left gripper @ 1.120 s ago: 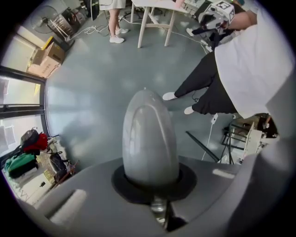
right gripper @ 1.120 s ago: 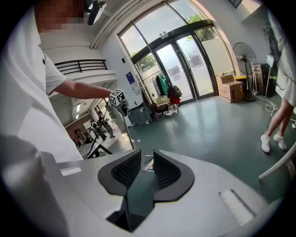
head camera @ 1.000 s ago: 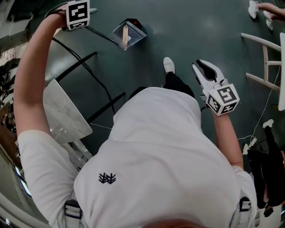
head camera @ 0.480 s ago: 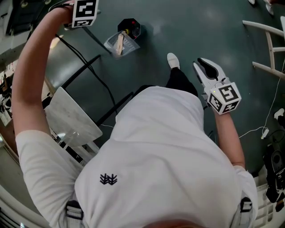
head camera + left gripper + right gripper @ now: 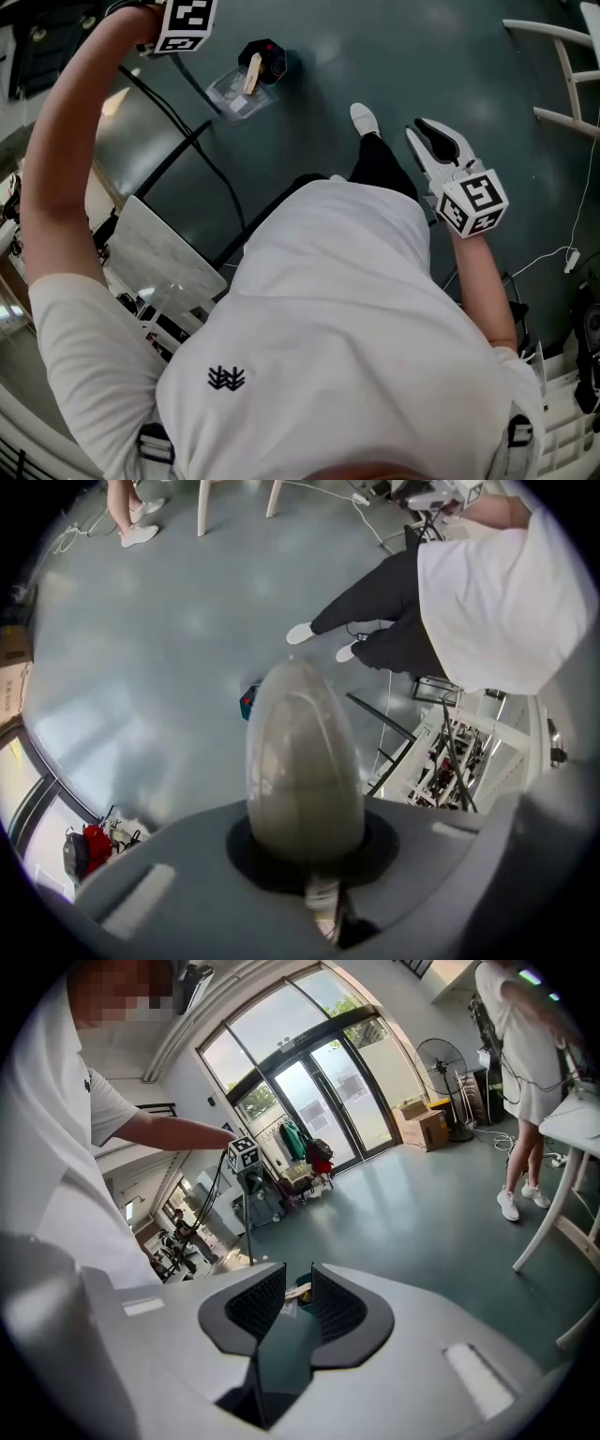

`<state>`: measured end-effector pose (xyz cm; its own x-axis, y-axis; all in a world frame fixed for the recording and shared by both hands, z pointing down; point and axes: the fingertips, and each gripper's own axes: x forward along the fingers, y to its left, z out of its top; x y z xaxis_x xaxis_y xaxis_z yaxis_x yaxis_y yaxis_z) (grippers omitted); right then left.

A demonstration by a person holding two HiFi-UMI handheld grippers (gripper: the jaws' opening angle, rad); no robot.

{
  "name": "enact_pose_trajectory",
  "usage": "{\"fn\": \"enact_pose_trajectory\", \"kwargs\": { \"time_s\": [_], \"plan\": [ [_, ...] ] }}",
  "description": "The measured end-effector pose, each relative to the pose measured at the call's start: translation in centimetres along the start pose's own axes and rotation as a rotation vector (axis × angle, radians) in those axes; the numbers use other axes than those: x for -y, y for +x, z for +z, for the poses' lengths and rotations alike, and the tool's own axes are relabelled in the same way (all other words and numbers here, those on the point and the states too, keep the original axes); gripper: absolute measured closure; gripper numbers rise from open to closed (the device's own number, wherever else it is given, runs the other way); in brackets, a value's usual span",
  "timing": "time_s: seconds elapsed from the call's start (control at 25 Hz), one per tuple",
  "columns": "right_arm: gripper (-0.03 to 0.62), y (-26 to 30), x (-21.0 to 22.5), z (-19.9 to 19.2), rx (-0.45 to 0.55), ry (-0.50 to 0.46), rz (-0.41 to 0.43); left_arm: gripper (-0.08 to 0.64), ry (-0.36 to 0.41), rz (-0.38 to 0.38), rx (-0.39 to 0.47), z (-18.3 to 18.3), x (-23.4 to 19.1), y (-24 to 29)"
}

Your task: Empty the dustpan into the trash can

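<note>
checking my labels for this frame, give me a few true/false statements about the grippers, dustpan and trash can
1. The left gripper holds the dustpan by its long dustpan handle. True.
2. The right gripper is clamped on a broom. False: its jaws stand apart with nothing between them.
3. A pale wooden piece lies in the dustpan. True.
4. The dustpan is behind the person, far from the trash can. False: it is ahead on the person's left, right at the black trash can.
5. The right gripper grips the trash can's rim. False: it is off to the person's right, apart from the can.
</note>
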<state>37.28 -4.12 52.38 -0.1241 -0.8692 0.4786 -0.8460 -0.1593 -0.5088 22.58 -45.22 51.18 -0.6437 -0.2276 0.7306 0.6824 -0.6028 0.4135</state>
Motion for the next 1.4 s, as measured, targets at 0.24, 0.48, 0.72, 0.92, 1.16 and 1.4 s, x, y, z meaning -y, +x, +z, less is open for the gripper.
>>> {"fn": "enact_pose_trajectory", "kwargs": {
  "time_s": [0.24, 0.48, 0.72, 0.92, 1.16, 1.4],
  "plan": [
    [0.509, 2.5, -0.3, 0.8, -0.026, -0.039, 0.029, 0.505, -0.038, -0.028, 0.052, -1.2, 0.7, 1.9],
    [0.509, 3.7, -0.7, 1.9, -0.057, -0.106, 0.116, 0.505, -0.111, -0.044, 0.095, -3.2, 5.3, 3.2],
    [0.509, 5.8, -4.3, 2.9, -0.098, -0.208, 0.228, 0.505, -0.223, -0.068, 0.166, -5.4, 12.9, 6.3],
    [0.509, 8.5, -8.2, 3.0, -0.133, -0.277, 0.301, 0.505, -0.306, -0.065, 0.229, -7.0, 18.4, 9.8],
    [0.509, 9.5, -13.4, 2.0, -0.185, -0.388, 0.397, 0.503, -0.438, -0.046, 0.317, -6.4, 26.9, 13.6],
    [0.514, 10.1, -19.1, -0.3, -0.230, -0.454, 0.456, 0.503, -0.529, 0.011, 0.435, -5.3, 33.4, 16.7]
  ]
}}
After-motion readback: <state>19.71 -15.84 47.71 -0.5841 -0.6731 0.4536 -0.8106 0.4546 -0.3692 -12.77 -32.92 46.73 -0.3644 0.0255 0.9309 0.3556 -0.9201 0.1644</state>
